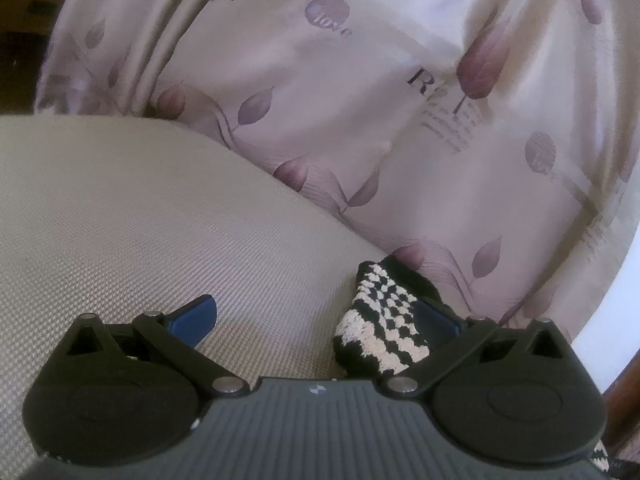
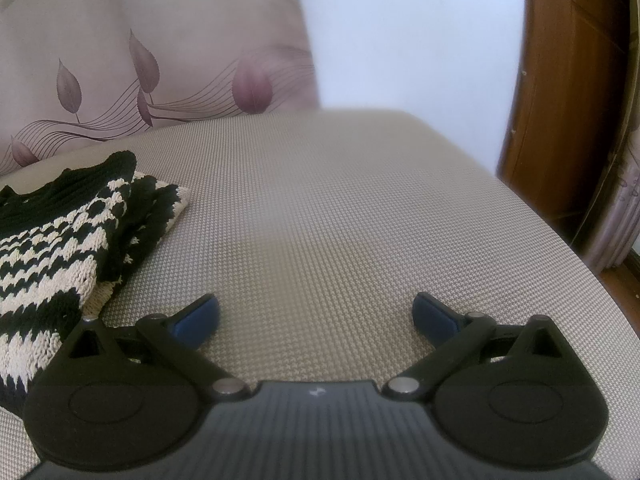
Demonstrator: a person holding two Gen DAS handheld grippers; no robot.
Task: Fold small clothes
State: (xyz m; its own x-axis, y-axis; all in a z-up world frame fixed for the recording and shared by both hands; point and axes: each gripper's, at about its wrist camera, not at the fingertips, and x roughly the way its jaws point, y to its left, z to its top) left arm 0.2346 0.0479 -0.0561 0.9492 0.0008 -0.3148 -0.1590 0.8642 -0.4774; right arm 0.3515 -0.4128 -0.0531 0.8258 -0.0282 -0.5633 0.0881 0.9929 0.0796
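Left gripper (image 1: 316, 320): jaws spread wide, nothing clamped. The black-and-cream knitted garment (image 1: 384, 320) is bunched against the inner face of its right finger (image 1: 434, 320), touching it but not pinched. Right gripper (image 2: 316, 316): jaws equally wide, empty, over bare cushion. In the right wrist view the knitted garment (image 2: 72, 240) lies to the gripper's left on the woven seat cushion (image 2: 340, 208), partly folded, layers overlapping.

Risks, as judged:
- The loose knit may snag on the left finger when that gripper pulls away, dragging the fold open.
- A grasp closing on several layers at once would crumple, not fold.
- The garment sits near the cushion's rear edge, beside the leaf-printed curtain (image 1: 360, 100); a push may slide it off.

Materials: garment is chunky, open-stitched, soft, with checker and stripe patterns and a scalloped edge. Cushion is beige, finely ribbed mesh, slightly domed. Curtain is smooth, satin-like, pleated. Finger pads are blue and smooth.
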